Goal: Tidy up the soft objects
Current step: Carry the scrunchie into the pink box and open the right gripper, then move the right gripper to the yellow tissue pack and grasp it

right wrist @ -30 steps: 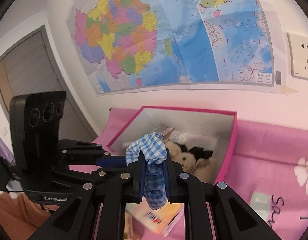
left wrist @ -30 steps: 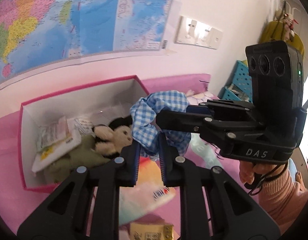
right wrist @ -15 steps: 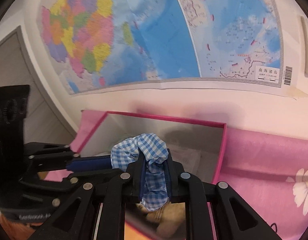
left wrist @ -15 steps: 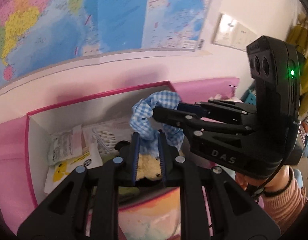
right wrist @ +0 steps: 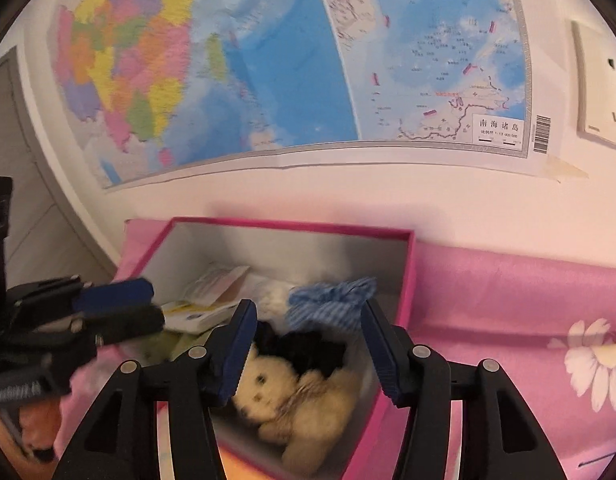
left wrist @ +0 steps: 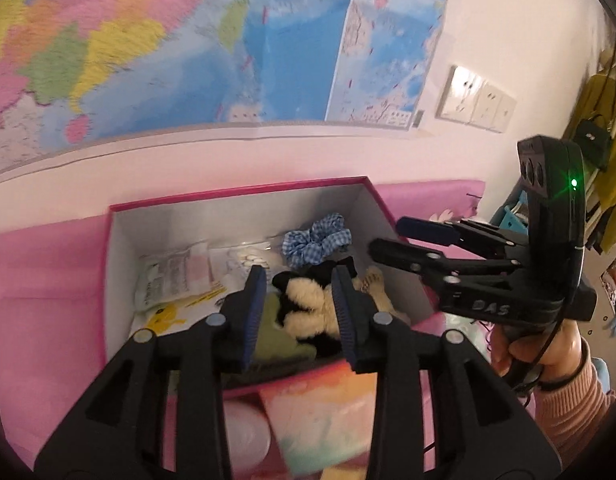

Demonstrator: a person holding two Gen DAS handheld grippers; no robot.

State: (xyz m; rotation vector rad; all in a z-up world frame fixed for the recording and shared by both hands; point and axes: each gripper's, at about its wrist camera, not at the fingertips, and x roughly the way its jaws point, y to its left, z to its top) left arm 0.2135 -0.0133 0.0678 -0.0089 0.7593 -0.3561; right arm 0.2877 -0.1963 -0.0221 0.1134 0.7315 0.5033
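From the left wrist view, the left gripper (left wrist: pixel 299 296) tilts down over the pink box (left wrist: pixel 236 194), its blue-padded jaws opening with nothing pinched between them; through the gap shows the cream and black plush toy (left wrist: pixel 308 308) lying in the box. The right gripper (left wrist: pixel 387 236) reaches in from the right edge, held by a hand (left wrist: pixel 547 356) in a peach sleeve, its fingers spreading just above the box's right wall and also holding nothing. The blue gingham scrunchie (left wrist: pixel 317 238) is a crumpled ruffled ring resting in the back right part of the box, behind the plush toy and beside white packets (left wrist: pixel 176 276). A second ago both grippers pinched this scrunchie between them in the air above the box; now it lies free inside. From the right wrist view, the right gripper (right wrist: pixel 309 348) points down into the box (right wrist: pixel 407 280), jaws parted wide and opening, empty; the plush toy (right wrist: pixel 296 400) sits below them and the scrunchie (right wrist: pixel 331 304), a little blurred, lies past the fingertips near the back wall. The left gripper (right wrist: pixel 120 308) shows at the left, blurred, clear of the cloth. A wall map (right wrist: pixel 268 60) hangs behind, above a pink cloth (right wrist: pixel 527 304).
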